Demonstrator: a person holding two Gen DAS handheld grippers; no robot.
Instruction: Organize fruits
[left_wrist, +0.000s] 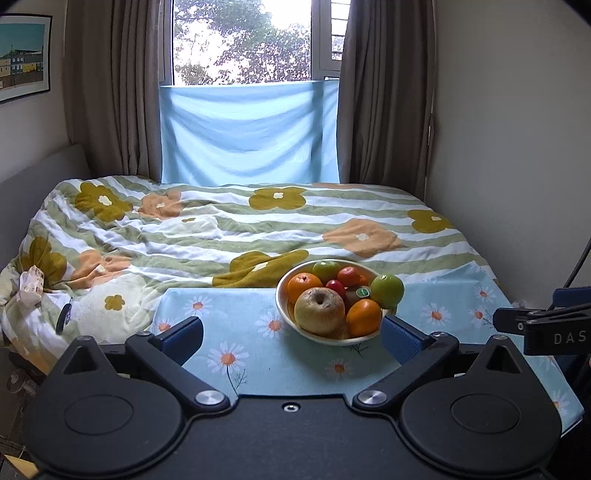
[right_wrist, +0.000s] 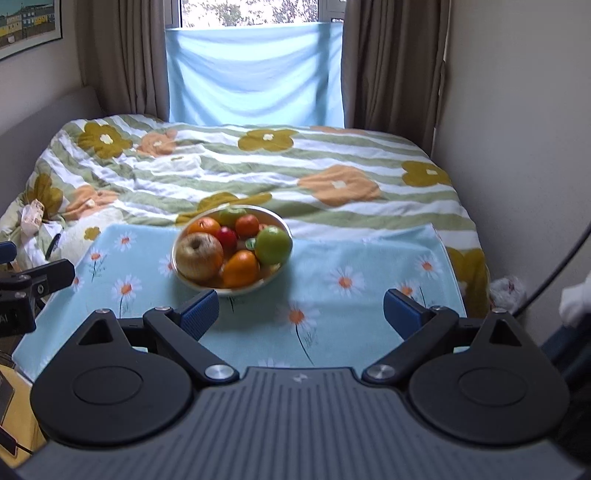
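A white bowl (left_wrist: 291, 319) full of fruit stands on a light blue daisy-print cloth (left_wrist: 243, 325). It holds a large tan apple (left_wrist: 319, 310), oranges (left_wrist: 364, 317), a green apple (left_wrist: 387, 291), a small red fruit (left_wrist: 336, 287) and a kiwi with a sticker (left_wrist: 360, 292). My left gripper (left_wrist: 291, 338) is open and empty, just short of the bowl. The bowl (right_wrist: 275, 275) and its tan apple (right_wrist: 198, 256) also show in the right wrist view. My right gripper (right_wrist: 301, 314) is open and empty, near the bowl's front right.
The cloth lies on a bed with a flower-print duvet (left_wrist: 221, 225). A wall (left_wrist: 517, 147) runs along the right. Curtains and a window (left_wrist: 243, 40) are behind. The other gripper shows at each view's edge (left_wrist: 546, 325) (right_wrist: 26, 291).
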